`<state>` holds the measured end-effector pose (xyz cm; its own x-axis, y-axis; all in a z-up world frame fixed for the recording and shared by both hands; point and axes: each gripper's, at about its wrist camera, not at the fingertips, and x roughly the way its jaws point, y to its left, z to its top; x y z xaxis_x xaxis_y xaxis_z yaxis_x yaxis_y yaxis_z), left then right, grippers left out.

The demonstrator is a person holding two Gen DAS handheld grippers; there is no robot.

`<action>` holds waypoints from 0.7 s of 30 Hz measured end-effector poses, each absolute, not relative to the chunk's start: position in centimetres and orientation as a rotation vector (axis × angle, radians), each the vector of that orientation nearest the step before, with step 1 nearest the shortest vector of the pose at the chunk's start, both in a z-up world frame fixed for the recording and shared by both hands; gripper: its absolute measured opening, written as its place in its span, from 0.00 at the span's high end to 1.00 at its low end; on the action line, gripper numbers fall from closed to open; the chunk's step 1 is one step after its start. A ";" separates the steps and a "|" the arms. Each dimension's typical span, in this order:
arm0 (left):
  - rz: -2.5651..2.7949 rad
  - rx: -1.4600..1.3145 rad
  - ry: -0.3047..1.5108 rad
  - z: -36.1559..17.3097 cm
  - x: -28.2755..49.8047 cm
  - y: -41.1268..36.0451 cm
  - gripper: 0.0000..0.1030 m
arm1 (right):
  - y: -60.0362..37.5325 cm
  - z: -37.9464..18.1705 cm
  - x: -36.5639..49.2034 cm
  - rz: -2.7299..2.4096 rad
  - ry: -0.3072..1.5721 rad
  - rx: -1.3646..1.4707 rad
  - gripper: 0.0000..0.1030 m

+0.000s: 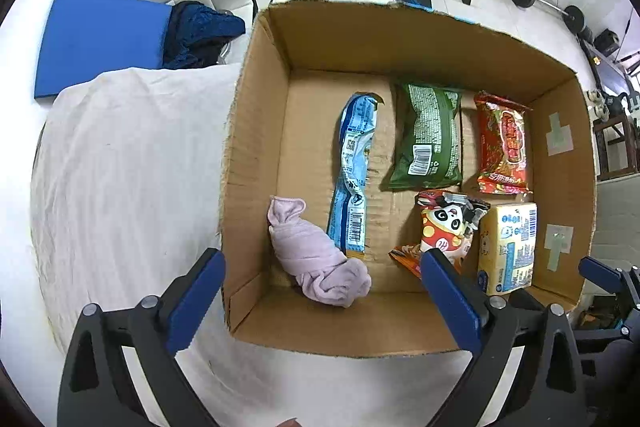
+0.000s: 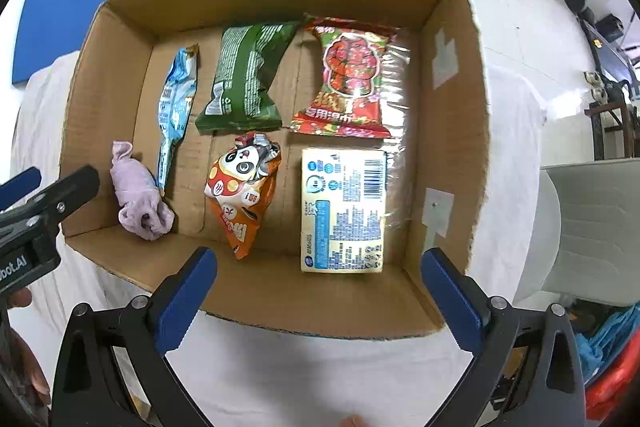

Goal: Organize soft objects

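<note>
The box (image 2: 448, 99) holds six things: rolled cloth (image 1: 316, 259), blue packet (image 1: 354, 171), green bag (image 1: 430, 139), red pack (image 2: 352, 79), panda bag (image 2: 244, 187), yellow tissue pack (image 2: 344, 211); both tools, left (image 1: 320, 291) and right (image 2: 316, 291), gape empty

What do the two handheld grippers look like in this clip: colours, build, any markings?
Both match: the left gripper and right gripper have black angular frames with triangular cut-outs, silver rivets and long blue finger pads. The right wrist view shows white lettering ending "bot.AI" on the left gripper's body. No cables or sleeves visible.

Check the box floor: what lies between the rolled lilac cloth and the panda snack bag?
The lower end of the long light-blue packet lies between the lilac cloth and panda bag, beside the cloth; then bare cardboard. Clearest in the right wrist view.
</note>
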<state>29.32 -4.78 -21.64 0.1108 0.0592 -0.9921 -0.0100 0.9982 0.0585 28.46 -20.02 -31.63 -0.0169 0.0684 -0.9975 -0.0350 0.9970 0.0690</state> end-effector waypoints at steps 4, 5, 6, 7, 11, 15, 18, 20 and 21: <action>0.050 0.031 1.429 -20.5 28.5 -4.9 0.03 | -20.6 -29.8 27.7 0.066 1.548 0.051 0.00; 0.049 0.032 1.421 -20.0 28.3 -4.9 0.03 | -20.7 -29.2 27.4 0.063 1.535 0.053 0.00; 0.045 0.034 1.410 -19.5 28.0 -5.0 0.03 | -20.9 -28.3 26.9 0.062 1.515 0.056 0.00; 0.053 0.036 1.392 -18.7 27.5 -5.1 0.03 | -21.1 -27.4 26.4 0.058 1.497 0.055 0.00; 0.054 0.046 1.326 -15.4 25.1 -5.6 0.03 | -21.5 -23.6 24.3 0.049 1.416 0.065 0.00; 0.045 0.068 1.244 -11.1 21.7 -6.2 0.03 | -22.1 -19.4 21.1 0.038 1.339 0.077 0.00; 0.026 0.064 1.199 -7.9 19.2 -6.3 0.03 | -22.6 -16.2 18.4 0.042 1.296 0.089 0.00; 0.016 0.060 1.176 -5.9 17.4 -6.4 0.03 | -23.0 -14.4 16.5 0.040 1.276 0.093 0.00; 0.007 0.063 1.172 -5.0 16.7 -6.5 0.03 | -23.3 -13.3 15.4 0.038 1.263 0.104 0.00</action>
<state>16.66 -6.51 -5.04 0.3883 0.0382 -0.9207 0.0272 0.9982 0.0528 15.43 -23.28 -13.30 0.3027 0.0864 -0.9492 0.0287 0.9946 0.0997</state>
